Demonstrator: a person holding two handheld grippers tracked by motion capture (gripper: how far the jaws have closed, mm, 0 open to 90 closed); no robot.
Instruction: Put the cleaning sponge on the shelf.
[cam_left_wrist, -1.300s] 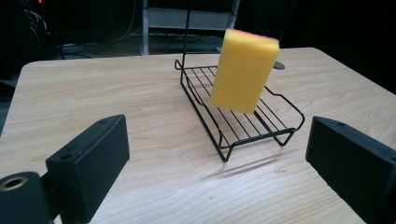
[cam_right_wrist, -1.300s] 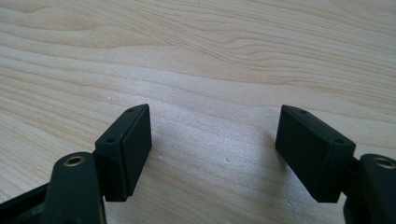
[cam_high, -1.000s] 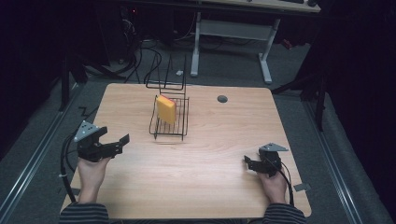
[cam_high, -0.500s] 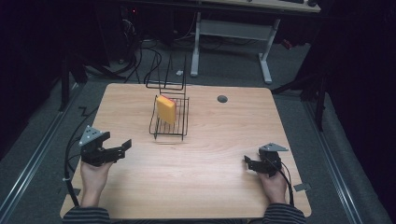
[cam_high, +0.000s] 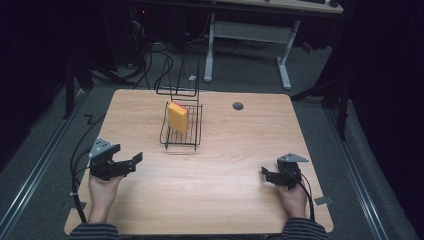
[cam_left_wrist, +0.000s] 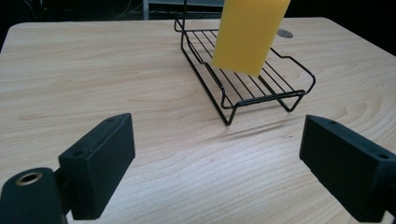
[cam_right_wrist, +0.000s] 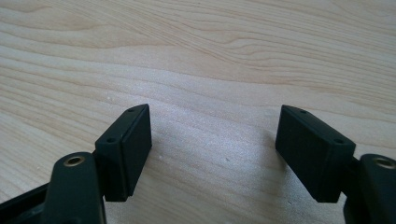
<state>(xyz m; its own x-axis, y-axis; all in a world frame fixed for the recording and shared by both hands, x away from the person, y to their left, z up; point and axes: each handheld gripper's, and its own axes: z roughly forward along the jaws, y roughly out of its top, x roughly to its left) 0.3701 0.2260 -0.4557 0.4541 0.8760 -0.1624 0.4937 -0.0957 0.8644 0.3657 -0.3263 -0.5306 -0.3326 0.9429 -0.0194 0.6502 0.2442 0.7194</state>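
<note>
Sponge (cam_high: 177, 116) is standing upright in the wire rack (cam_high: 182, 134) at the far middle of the worktop (cam_high: 225, 200), so the placing looks done. Left tool (cam_high: 131, 161) is hanging near the rack's front, jaws just closing yet spread on nothing. Right tool (cam_high: 267, 174) is resting well apart, spread, empty.

Pale wooden table (cam_high: 225, 195), round grey grommet (cam_high: 238, 106) near its far edge, white-legged desk (cam_high: 250, 30) behind
</note>
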